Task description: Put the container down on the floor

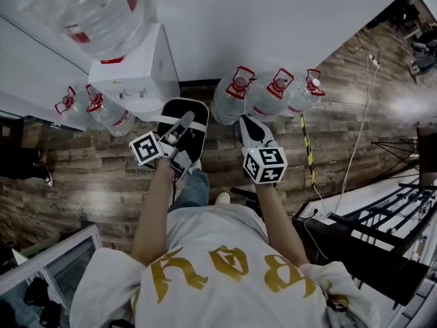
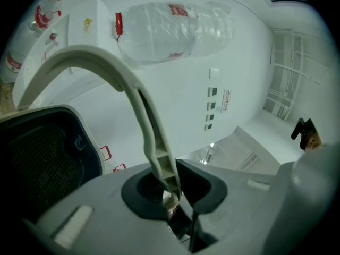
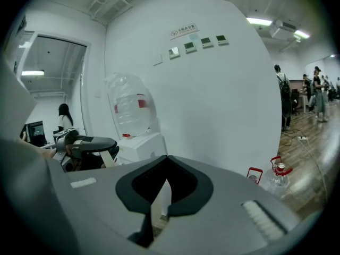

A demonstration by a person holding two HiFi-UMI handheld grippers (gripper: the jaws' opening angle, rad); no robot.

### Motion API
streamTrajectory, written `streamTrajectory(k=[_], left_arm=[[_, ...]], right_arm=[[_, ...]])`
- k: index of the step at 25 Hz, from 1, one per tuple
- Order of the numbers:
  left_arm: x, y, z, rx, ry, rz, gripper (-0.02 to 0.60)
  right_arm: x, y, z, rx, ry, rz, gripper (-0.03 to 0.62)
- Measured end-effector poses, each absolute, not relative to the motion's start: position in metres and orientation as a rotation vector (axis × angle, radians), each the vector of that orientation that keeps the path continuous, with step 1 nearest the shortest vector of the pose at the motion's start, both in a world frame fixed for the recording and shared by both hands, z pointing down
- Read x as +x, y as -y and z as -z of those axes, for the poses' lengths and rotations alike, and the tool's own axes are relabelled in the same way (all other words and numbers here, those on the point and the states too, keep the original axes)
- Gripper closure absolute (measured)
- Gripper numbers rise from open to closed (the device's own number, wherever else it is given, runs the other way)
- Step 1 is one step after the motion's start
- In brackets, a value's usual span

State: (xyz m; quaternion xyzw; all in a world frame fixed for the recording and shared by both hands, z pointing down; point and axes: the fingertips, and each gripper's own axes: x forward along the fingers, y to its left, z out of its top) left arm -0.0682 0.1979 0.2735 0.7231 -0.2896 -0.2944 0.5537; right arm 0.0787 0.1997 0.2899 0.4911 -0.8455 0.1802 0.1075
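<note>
I'm over a dark wood-plank floor that runs up to a white wall.

Nearest the camera, my left gripper has its jaws pinched onto the pale bail handle of the container, a black tub with a white rim. It hangs from that handle, clear of the floor and in front of my legs. Its inside looks dark and mesh-like, and I can't tell what is in it. My right gripper sits just beside it with its jaws drawn all but together and nothing between them.

Below the tub the planks are bare up to the foot of the wall. To the right lie a yellow-and-black striped strip and a white cable, with a black rack beyond them.

Against the wall stands a white water dispenser carrying a big clear bottle. Three clear jugs with red caps line the wall on its right, and two more stand on its left. I can't read their red labels, and the small wall sign is too small to read.

Far down the room, people are standing.
</note>
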Motion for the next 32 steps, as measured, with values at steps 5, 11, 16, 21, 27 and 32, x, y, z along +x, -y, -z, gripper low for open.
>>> streamTrajectory(k=[5,11,16,21,27,32], left_arm=[[-0.078,-0.146,-0.298,1.681,0.621,0.636,0.534],[-0.074,-0.105,-0.321,1.663,0.557,0.537,0.534],[-0.066,-0.073,-0.341,1.655,0.522,0.465,0.534],[-0.053,-0.049,-0.357,1.675,0.513,0.410,0.534],[-0.037,-0.032,-0.368,1.636,0.512,0.378,0.532],[-0.040,-0.016,-0.388,1.619,0.548,0.343,0.532]], right_arm=[[0.075,-0.148,-0.309,1.546,2.379,-0.597,0.569],[0.078,-0.104,-0.320,1.619,2.291,-0.589,0.568],[0.088,-0.080,-0.329,1.658,2.243,-0.586,0.568],[0.107,-0.065,-0.338,1.714,2.218,-0.640,0.568],[0.115,-0.048,-0.363,1.685,2.207,-0.711,0.568],[0.111,-0.028,-0.377,1.616,2.209,-0.712,0.568]])
